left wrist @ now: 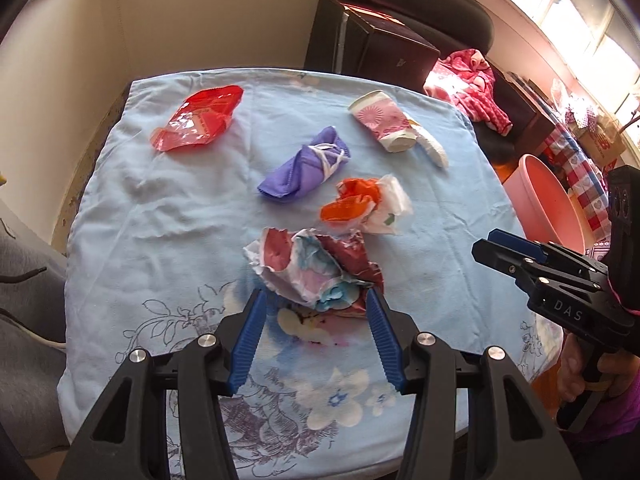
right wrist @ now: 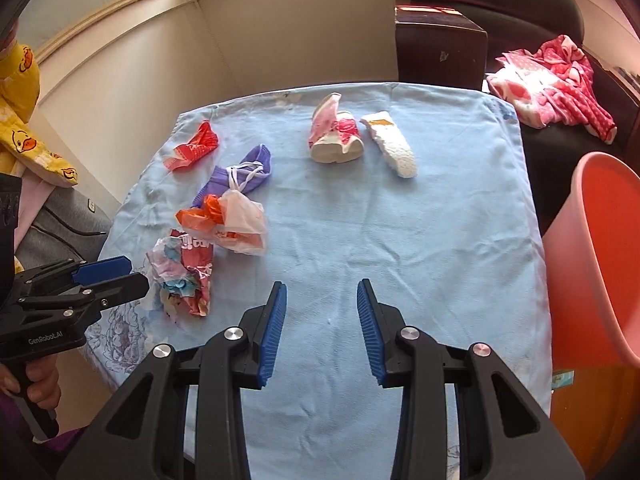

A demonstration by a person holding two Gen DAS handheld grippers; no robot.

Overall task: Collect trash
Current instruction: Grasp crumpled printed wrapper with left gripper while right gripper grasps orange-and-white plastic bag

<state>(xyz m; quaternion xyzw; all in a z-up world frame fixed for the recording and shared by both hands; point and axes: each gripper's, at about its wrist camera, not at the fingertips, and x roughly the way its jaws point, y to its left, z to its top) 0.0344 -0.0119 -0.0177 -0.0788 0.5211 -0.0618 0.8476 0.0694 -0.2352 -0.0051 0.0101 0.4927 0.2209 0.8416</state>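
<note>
— Item one: the crumpled multicoloured paper wrapper (left wrist: pixel 316 270), red, blue and white, lying on the pale blue floral cloth (left wrist: pixel 160 240) near its front edge. The left gripper (left wrist: pixel 316 304) hangs over it, blue pads spread wide, tips either side of the wrapper's near end; whether they touch it I cannot tell.

— And the right gripper (right wrist: pixel 322 292)?

— Jaws apart, nothing between them, over bare cloth.

— Further out?

— An orange-and-white crumpled plastic bag (left wrist: pixel 364 204) just behind the wrapper; a rolled purple cloth mask with white strings (left wrist: pixel 306 164); a flattened red plastic packet (left wrist: pixel 198 120) at the far left; a crushed pink-and-white paper cup (left wrist: pixel 384 122), with a white textured strip (left wrist: pixel 434 148) beside it.

— The room?

— A pink plastic bin (right wrist: pixel 600 256) off the cloth's right edge, a dark wooden cabinet (right wrist: pixel 440 48) behind, pink spotted fabric (right wrist: pixel 552 84) heaped on a dark seat, cream walls.
</note>
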